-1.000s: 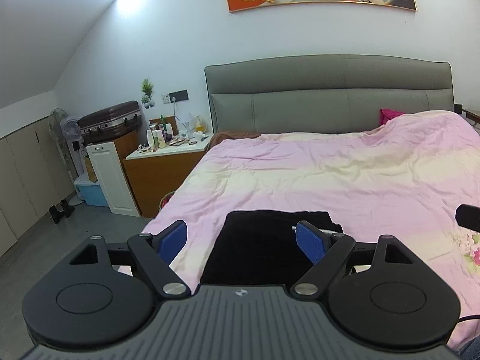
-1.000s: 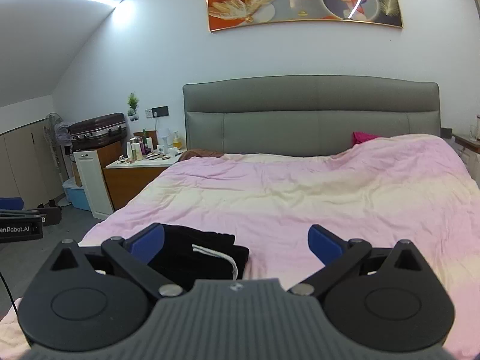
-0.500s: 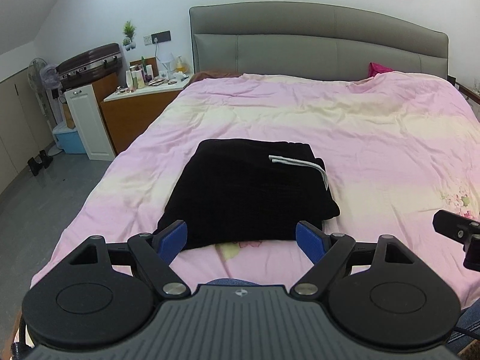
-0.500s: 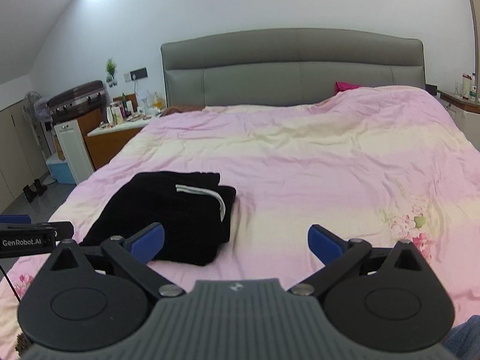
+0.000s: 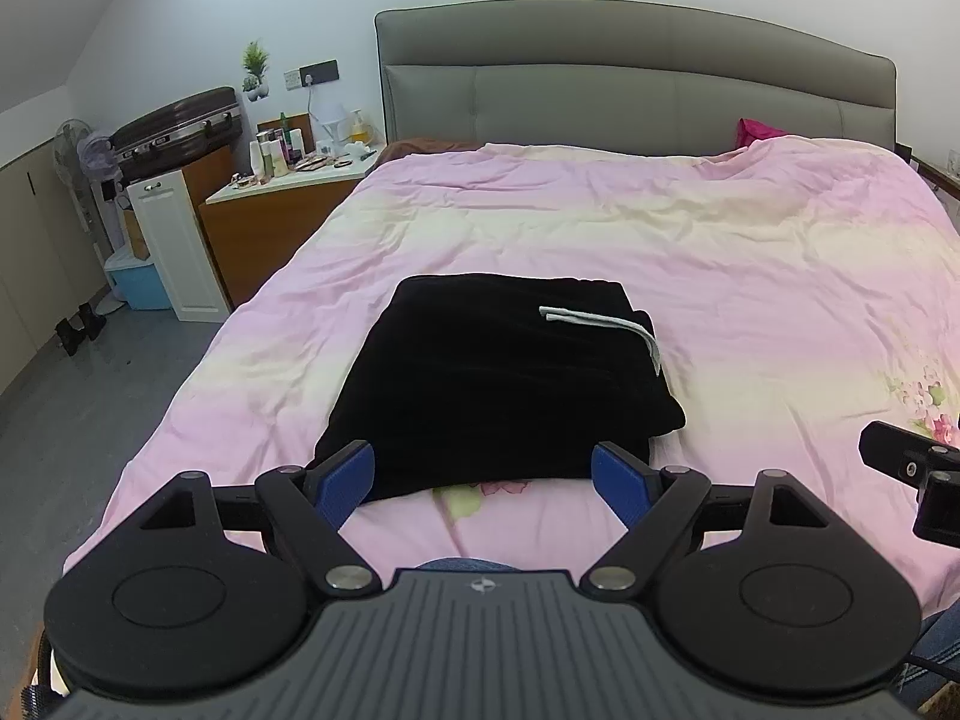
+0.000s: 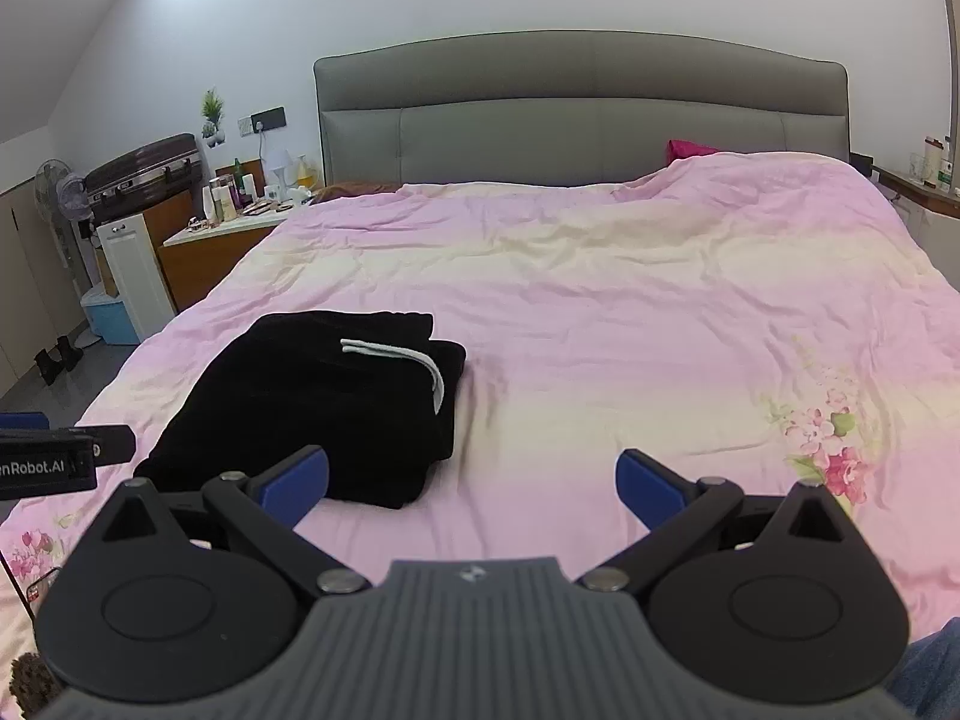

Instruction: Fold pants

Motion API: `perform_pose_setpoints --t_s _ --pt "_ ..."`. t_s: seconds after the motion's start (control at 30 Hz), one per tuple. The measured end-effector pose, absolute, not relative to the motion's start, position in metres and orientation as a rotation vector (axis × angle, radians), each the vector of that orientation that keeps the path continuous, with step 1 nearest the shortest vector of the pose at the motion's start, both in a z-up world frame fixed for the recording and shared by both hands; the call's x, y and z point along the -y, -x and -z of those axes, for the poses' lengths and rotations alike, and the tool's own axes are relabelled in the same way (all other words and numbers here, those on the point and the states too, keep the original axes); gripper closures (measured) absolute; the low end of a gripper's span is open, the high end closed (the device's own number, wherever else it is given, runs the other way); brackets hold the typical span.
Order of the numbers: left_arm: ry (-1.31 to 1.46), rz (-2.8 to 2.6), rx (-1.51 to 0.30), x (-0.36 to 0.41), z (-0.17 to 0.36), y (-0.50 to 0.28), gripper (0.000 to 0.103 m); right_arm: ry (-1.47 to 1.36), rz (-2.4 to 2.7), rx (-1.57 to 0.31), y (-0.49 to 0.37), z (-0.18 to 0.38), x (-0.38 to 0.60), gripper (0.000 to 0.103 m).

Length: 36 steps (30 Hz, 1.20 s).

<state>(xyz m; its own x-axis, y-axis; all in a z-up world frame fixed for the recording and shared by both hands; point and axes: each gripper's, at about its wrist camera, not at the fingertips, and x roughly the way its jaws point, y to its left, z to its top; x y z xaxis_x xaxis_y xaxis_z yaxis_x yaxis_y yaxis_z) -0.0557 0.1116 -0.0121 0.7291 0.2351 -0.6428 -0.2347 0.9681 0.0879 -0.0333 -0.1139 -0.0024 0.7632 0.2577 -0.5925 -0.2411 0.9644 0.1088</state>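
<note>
Black pants (image 5: 492, 384) lie folded in a compact rectangle on the pink bedspread (image 5: 750, 300), with a white drawstring (image 5: 606, 324) across the top right. My left gripper (image 5: 483, 480) is open and empty, held above the bed's near edge just short of the pants. In the right wrist view the pants (image 6: 312, 402) lie left of centre. My right gripper (image 6: 471, 480) is open and empty, to the right of the pants over the bare bedspread (image 6: 660, 330).
A grey headboard (image 5: 630, 78) stands at the far end. A cluttered wooden nightstand (image 5: 276, 216), a white cabinet (image 5: 174, 246) and a suitcase (image 5: 180, 126) stand to the left of the bed. Grey floor (image 5: 72, 420) lies at the left.
Both grippers have tilted downward and pulled back, so the folded pants show fully now. Both stayed open and empty. The pants have not moved.
</note>
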Motion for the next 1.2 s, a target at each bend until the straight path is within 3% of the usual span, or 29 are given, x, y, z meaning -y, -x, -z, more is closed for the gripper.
perform_pose_setpoints --t_s 1.2 --pt "-0.021 -0.253 -0.7 -0.111 0.0055 0.0576 0.007 -0.044 -0.273 -0.615 0.0433 -0.0009 0.117 0.005"
